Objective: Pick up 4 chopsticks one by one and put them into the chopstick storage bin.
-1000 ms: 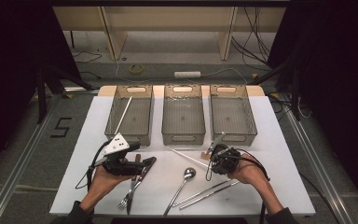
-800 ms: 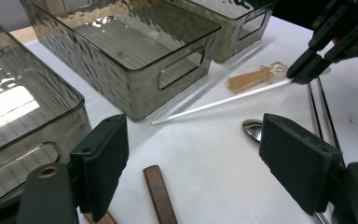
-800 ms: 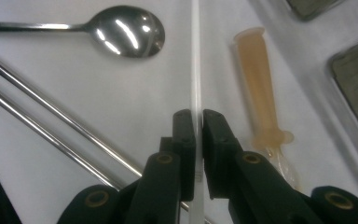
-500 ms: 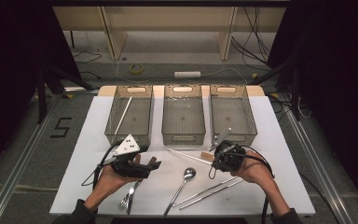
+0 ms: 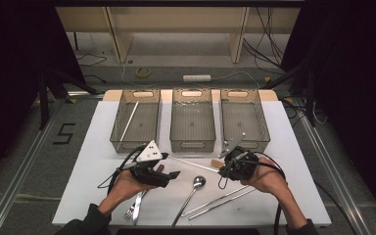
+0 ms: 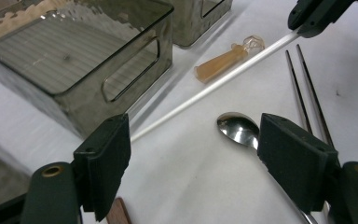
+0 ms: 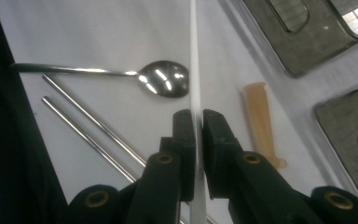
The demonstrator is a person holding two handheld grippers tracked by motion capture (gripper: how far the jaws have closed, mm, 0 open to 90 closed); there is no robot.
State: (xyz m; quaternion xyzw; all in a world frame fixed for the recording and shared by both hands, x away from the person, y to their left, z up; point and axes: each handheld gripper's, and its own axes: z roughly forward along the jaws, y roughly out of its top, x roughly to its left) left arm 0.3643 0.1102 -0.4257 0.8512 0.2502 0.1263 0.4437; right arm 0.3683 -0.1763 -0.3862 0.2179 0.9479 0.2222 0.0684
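White chopstick (image 7: 194, 56) clamped between right tongs (image 7: 198, 122), lying low over table (image 5: 293, 147) beside spoon (image 7: 164, 78), in front of middle bin (image 5: 192, 120). Left tongs (image 6: 193, 154) gape wide, holding nothing.

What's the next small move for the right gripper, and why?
Probably lift the white chopstick clear of the table. The right gripper has its jaws closed on one end while the rest lies flat by the spoon. A matching white stick already sits in the left bin, so that bin looks like the destination.
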